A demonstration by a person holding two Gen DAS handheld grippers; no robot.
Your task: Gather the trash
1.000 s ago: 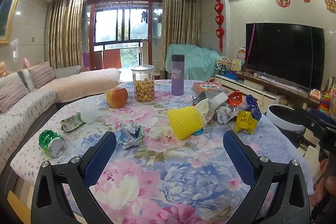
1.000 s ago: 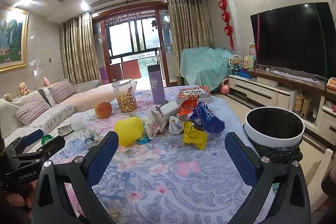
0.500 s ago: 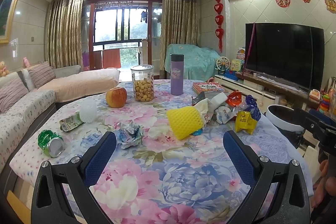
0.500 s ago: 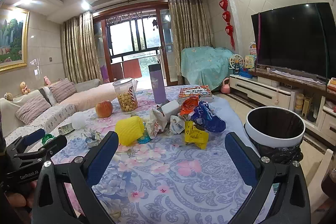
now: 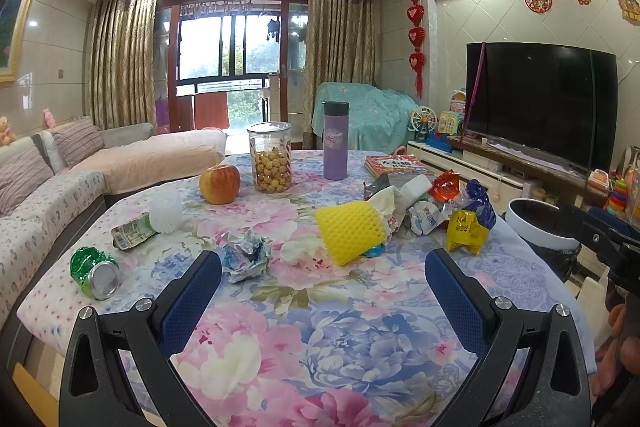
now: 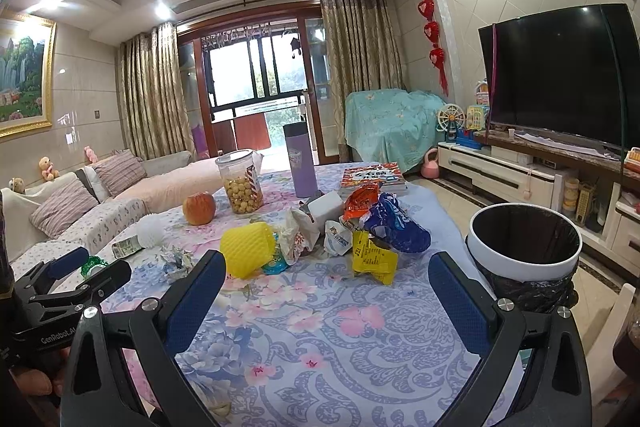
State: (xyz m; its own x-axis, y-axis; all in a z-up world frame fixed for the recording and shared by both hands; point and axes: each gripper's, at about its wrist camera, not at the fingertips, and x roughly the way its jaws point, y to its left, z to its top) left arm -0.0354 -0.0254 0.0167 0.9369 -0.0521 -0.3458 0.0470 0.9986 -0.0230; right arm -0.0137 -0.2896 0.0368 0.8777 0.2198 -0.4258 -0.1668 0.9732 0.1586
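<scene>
Trash lies on the floral tablecloth [image 5: 328, 331]: a crushed green can [image 5: 94, 271], a flattened wrapper [image 5: 130, 231], a white foam net [image 5: 166, 211], crumpled paper [image 5: 246, 255], a yellow foam net [image 5: 350, 231] [image 6: 246, 249], a yellow packet [image 5: 466, 231] [image 6: 372, 257], a blue bag [image 6: 396, 223] and a red wrapper [image 6: 360, 201]. A white bin with a black liner [image 6: 524, 247] [image 5: 540, 225] stands right of the table. My left gripper [image 5: 323, 281] and right gripper [image 6: 326, 283] are open and empty above the near tablecloth.
An apple [image 5: 219, 183], a jar of snacks [image 5: 271, 157], a purple flask [image 5: 335, 141] and books [image 5: 396, 165] stand at the far side of the table. A sofa [image 5: 48, 187] runs along the left. A TV cabinet [image 6: 532, 179] is at the right.
The right gripper has drifted slightly forward toward the trash pile. The left gripper has barely moved. Both stay open.
</scene>
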